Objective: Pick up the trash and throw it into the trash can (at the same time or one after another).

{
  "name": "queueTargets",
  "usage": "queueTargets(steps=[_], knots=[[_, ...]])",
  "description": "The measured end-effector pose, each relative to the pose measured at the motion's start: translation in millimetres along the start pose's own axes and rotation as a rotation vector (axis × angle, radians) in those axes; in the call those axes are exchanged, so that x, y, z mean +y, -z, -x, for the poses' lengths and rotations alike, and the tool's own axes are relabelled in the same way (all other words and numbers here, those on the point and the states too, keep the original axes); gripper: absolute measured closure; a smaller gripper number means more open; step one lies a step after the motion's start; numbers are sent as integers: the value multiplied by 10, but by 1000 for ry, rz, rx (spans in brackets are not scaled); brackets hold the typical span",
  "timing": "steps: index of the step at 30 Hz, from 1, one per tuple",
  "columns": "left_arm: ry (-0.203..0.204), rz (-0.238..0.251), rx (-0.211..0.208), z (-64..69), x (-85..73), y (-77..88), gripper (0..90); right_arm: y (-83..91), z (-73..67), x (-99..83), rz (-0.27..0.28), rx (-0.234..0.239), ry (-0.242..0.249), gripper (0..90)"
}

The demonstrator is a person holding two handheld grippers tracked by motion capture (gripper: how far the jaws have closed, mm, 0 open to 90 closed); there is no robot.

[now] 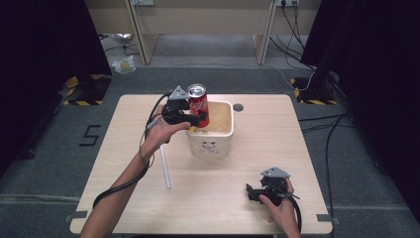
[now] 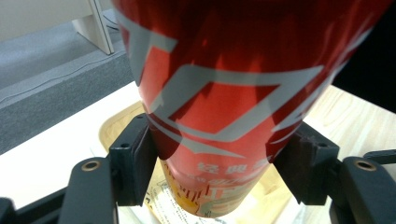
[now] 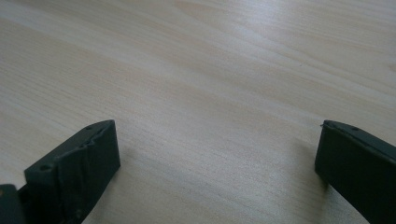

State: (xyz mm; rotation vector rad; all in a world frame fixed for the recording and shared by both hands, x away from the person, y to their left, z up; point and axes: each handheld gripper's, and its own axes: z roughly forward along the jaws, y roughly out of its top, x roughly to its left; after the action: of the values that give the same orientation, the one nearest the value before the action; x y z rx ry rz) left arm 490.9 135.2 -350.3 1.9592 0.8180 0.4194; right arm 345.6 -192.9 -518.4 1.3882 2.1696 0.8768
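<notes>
Left gripper point(image 1: 194, 119) clamps the upright red can point(image 1: 198, 105) over the tub's point(image 1: 210, 144) nine-o'clock rim; right gripper point(image 3: 217, 163) gapes wide, empty, at five o'clock.

A white script logo, cropped, and small unreadable Chinese characters stand on the red can point(image 2: 224, 93), and a black "5" point(image 1: 91, 135) marks the grey floor at left of the frame.

floor: grey carpet point(image 1: 44, 148) | desk: pale wood legs point(image 1: 141, 34) | sides: black curtains point(image 1: 44, 44)
</notes>
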Motion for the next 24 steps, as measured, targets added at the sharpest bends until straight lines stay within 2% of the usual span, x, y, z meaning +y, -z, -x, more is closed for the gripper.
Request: queueTargets(steps=[10,24], knots=[[-8,-33,13,-19,-105,-138,338,1,0,0,-1,0,1,3],[-4,-69,16,-54,-233,-216,335,2,0,1,-3,1,1,3]])
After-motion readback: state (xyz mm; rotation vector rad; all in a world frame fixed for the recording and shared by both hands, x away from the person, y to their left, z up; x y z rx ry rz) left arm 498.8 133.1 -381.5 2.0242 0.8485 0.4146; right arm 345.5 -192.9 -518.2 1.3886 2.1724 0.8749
